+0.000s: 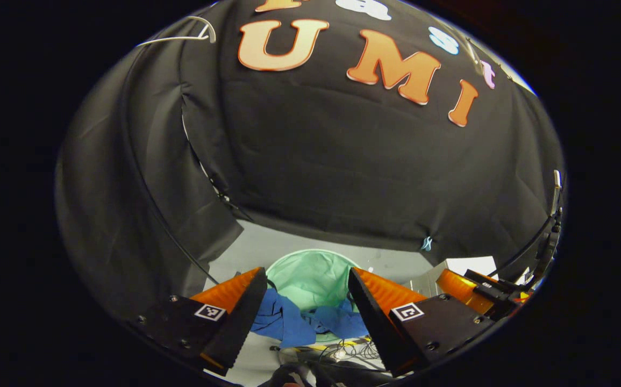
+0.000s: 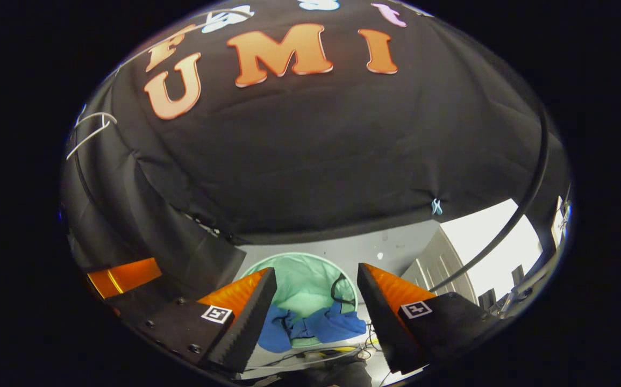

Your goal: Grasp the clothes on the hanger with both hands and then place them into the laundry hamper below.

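A mint-green laundry hamper (image 1: pixel 310 277) is seen on the pale floor (image 1: pixel 267 247) at the foot of the booth's black wall, beyond both grippers. Blue clothes (image 1: pixel 294 320) are draped over its near rim, partly inside and partly hanging out; in the right gripper view they lie the same way (image 2: pixel 315 327). The left gripper (image 1: pixel 306 301) and the right gripper (image 2: pixel 315 298) are both held with jaws spread apart, nothing between them. A white hanger (image 1: pixel 194 33) is seen bare at the far upper left.
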`<state>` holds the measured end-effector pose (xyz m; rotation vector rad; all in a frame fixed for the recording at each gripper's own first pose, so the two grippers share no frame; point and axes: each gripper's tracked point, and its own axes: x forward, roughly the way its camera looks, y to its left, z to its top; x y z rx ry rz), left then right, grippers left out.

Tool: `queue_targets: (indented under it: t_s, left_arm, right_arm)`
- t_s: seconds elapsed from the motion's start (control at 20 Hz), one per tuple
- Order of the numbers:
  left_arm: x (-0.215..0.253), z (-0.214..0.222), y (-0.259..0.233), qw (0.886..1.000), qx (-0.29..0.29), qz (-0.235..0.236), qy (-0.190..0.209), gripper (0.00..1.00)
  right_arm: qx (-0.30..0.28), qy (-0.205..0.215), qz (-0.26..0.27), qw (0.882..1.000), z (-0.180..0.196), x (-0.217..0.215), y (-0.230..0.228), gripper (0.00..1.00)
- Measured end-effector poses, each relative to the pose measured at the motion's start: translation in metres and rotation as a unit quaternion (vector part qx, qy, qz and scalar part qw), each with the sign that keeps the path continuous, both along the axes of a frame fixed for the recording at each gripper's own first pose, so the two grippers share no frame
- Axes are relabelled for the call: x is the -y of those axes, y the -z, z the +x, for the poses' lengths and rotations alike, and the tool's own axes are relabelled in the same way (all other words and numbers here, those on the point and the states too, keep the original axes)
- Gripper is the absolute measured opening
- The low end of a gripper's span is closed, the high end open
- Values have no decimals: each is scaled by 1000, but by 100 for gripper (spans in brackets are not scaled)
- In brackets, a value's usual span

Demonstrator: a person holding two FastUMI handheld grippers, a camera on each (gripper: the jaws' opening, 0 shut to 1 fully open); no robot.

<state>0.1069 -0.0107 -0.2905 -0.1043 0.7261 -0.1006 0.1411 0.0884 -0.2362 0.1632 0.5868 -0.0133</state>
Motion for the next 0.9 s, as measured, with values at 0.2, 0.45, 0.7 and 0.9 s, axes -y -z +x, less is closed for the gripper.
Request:
queue_targets:
  t_s: [0.2, 0.45, 0.7, 0.9]
  left_arm:
    - [-7, -16, -31, 999, 39, -6, -2, 97]
    - [-16, -40, -72, 996, 92, -14, 9, 97]
    - [-46, -44, -122, 984, 177, -8, -12, 96]
    - [-71, -52, -166, 969, 245, 26, -23, 96]
  right_arm:
    - [49, 7, -4, 999, -10, 12, -48, 98]
    - [102, 14, -47, 994, -33, 30, -98, 98]
    - [153, 34, -71, 985, -51, 42, -149, 98]
    - [191, 34, -97, 976, -60, 47, -179, 98]
